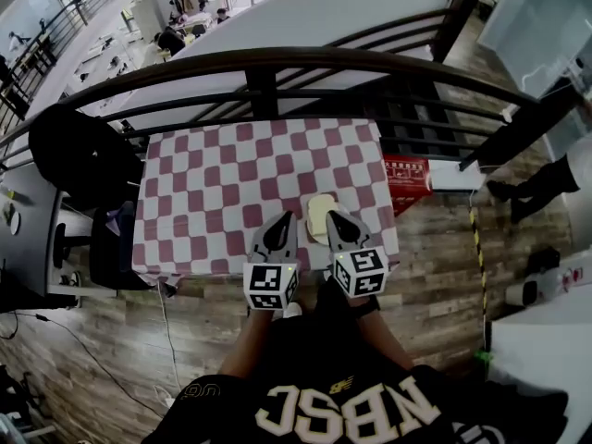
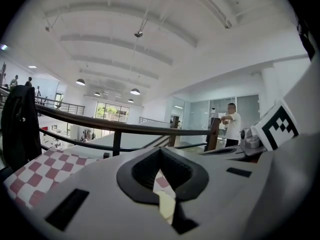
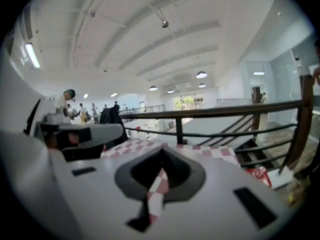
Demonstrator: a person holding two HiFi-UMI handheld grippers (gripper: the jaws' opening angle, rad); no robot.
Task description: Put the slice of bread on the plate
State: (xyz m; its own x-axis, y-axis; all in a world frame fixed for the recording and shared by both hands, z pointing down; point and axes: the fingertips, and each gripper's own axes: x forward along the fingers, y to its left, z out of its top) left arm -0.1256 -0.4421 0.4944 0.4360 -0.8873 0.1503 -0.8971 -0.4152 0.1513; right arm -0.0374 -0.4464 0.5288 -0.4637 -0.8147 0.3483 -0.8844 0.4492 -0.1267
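Note:
A pale cream slice of bread (image 1: 317,218) lies near the front right edge of the red-and-white checked table (image 1: 231,183). I cannot make out a plate apart from it. In the head view my left gripper (image 1: 282,220) hovers just left of the slice. My right gripper (image 1: 333,216) hovers over its right side. Both are raised off the cloth with their jaws together and nothing held. In the left gripper view the left gripper (image 2: 161,151) shows a sliver of the bread (image 2: 165,204) through its slit. The right gripper (image 3: 162,150) shows only checked cloth through its slit.
A black railing (image 1: 277,63) runs behind the table, with stairs beyond it. A dark chair with a black jacket (image 1: 83,155) stands at the left. A red box (image 1: 407,178) sits on the wooden floor at the right. A person in a white shirt (image 2: 231,129) stands far off.

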